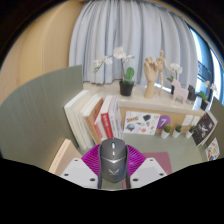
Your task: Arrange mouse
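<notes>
Mouse (113, 160): grey, pinched between the pink pads of the tongs (113, 172). Far: books (92, 118), potted orchid (125, 72), curtain (128, 35).

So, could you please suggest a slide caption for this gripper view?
Gripper closed on a grey computer mouse, raised before a desk shelf with upright books and a potted white orchid.

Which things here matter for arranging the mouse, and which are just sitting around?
For the job:
mouse, held between the fingers
gripper, shut on the mouse

Just lying about:
books
potted orchid
wooden hand model
small pots
curtain
</notes>
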`<state>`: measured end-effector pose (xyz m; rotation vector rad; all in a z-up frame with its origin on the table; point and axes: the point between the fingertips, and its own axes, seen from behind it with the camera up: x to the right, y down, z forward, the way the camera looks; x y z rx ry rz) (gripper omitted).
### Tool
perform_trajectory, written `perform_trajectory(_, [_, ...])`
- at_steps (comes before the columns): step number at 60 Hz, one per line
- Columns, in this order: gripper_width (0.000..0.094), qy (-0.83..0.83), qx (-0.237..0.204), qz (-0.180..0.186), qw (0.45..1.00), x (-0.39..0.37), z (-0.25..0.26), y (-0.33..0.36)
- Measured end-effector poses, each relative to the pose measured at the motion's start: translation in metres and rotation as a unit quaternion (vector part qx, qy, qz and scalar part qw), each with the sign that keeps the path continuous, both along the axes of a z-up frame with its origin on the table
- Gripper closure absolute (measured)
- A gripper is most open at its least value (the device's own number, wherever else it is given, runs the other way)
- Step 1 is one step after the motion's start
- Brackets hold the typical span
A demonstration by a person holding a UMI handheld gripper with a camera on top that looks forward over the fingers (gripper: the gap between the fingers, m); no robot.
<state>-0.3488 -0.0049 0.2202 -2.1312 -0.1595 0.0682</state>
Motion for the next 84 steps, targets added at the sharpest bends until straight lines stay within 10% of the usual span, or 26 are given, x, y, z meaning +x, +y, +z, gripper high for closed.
perform_trajectory(12, [0.0615,-0.009,0.045,-0.048,0.998,0.097,0.048,0.041])
perform_trajectory(29, [0.0617,-0.023,-0.052,-0.086,0.995,0.206,-0.090,0.065])
perform_trajectory(56, [0.0602,0.013,-0.136,-0.031,0.990,0.186,-0.231,0.063])
perform_trajectory(68, [0.0422,0.012,-0.135,-0.046,0.990,0.189,-0.232,0.065])
perform_trajectory(73, [0.0097,-0.013,-0.138,-0.023,0.990,0.185,-0.231,0.060])
perform_trajectory(84, [0.0077,0.000,-0.120,-0.027,0.992,0.180,-0.176,0.044])
